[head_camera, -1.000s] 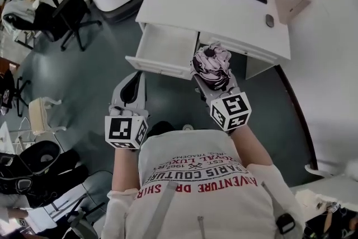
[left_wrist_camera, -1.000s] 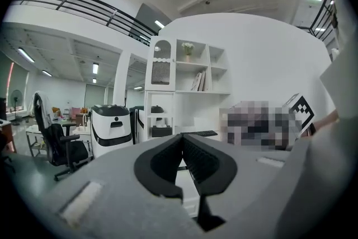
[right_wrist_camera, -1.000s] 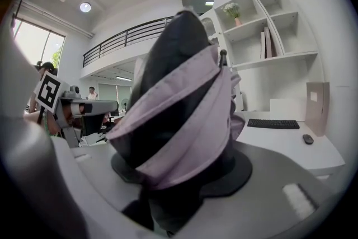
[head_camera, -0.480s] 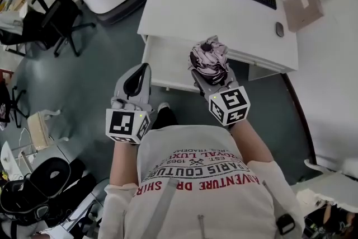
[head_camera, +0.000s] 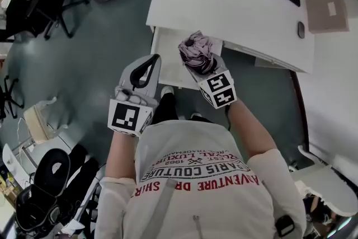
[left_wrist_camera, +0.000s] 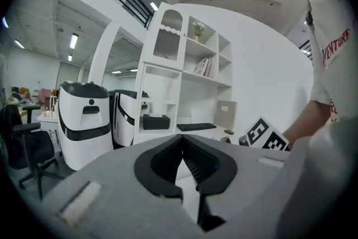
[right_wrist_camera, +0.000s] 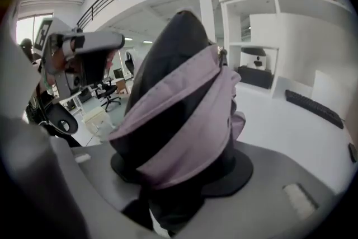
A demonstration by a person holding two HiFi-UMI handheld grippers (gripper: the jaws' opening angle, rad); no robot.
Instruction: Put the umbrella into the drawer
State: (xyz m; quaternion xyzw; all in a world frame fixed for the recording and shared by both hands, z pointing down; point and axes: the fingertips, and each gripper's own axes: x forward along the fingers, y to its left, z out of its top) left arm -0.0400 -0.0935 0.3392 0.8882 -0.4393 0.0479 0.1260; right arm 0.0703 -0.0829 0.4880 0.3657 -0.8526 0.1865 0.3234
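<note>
The right gripper (head_camera: pixel 199 64) has its fingers clamped on a folded umbrella (head_camera: pixel 195 48) of mauve and black fabric. The bundle fills the gap between the pads and projects well beyond the fingertips. In the head view, the umbrella lies over the open white drawer (head_camera: pixel 165 48) of the desk (head_camera: pixel 224 3), at the drawer's right side. The left gripper (head_camera: pixel 155 59) is empty, with its fingertips pressed together and nothing between them. These tips lie near the drawer's front edge, left of the umbrella – contact cannot be determined.
</note>
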